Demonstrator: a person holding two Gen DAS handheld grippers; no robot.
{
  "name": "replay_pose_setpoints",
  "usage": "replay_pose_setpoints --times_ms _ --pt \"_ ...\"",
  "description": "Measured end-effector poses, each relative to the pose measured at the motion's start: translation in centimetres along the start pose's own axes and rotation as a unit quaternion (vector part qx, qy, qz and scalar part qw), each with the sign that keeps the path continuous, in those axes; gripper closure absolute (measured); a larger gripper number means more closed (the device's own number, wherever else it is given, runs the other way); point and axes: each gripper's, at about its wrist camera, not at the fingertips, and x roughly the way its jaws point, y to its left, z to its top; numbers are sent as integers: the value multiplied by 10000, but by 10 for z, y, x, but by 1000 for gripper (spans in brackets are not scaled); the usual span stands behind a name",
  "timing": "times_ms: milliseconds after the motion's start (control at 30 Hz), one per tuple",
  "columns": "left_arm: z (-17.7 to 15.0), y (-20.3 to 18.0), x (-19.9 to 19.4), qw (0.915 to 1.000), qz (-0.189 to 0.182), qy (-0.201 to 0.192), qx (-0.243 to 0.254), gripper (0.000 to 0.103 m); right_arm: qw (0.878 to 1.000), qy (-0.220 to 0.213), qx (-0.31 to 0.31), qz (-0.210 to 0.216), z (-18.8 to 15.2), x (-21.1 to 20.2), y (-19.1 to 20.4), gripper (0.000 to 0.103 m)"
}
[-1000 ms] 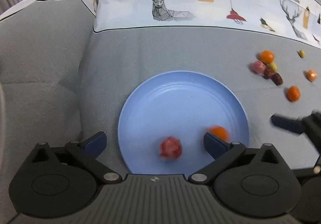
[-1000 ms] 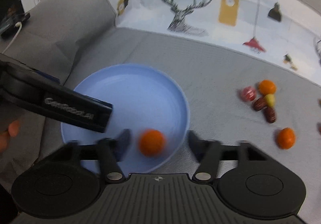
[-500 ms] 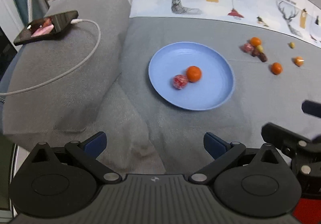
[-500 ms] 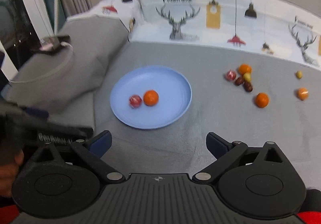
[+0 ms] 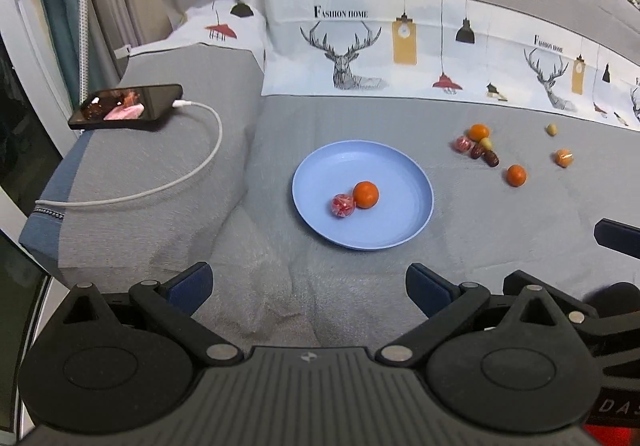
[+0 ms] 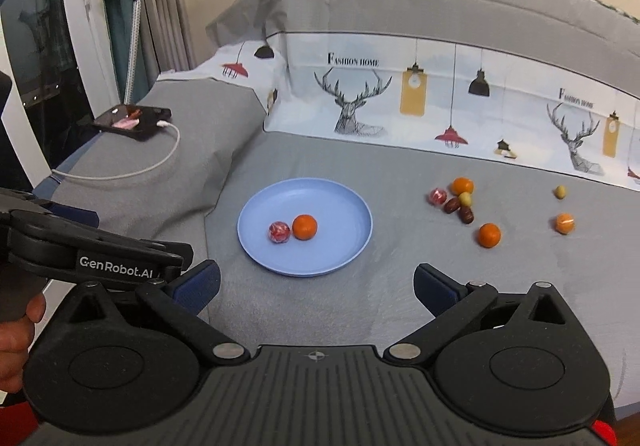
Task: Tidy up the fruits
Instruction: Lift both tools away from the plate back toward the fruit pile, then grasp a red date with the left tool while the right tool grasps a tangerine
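While both sets of tongs hang back over the near part of the bed [image 5: 360,118], neither one is holding anything: the left tongs [image 5: 308,284] are spread wide with nothing between the blue pads, and same deal with the right tongs [image 6: 316,284], wide apart and empty. The blue plate [image 5: 400,230] sits on the grey cover about mid-bed, and inside it there's an orange fruit [image 5: 365,195] touching a red speckled one [image 5: 343,205], both toward the plate's left side. Off to the right of the plate, well apart from it, is a little cluster: another orange [image 5: 479,132], a red speckled fruit [image 5: 463,145], a small yellow one [image 5: 486,143] and two dark red dates [image 5: 485,155] all bunched together. A lone orange [image 5: 516,175] lies just nearer than that bunch, plus one more orange [image 5: 563,157] and a small yellowish fruit [image 5: 552,129] further toward the right edge. On the raised grey cushion [image 5: 132,174] at the left there's a phone [image 5: 126,112] plugged into a white cable [image 5: 160,188].
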Motion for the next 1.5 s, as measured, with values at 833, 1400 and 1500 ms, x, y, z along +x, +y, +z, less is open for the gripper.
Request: replay_pose_setpoints --times_ms 833,1400,1500 --pt "23 -42 31 9986 -132 425 301 0 9944 -41 965 -418 -25 23 -61 1" --pt "131 -170 217 9857 -564 1254 974 0 9674 203 1578 -1973 -29 188 -210 1" --pt "144 -187 253 9826 -667 1471 920 0 9694 264 1548 -1889 -27 219 -228 1"
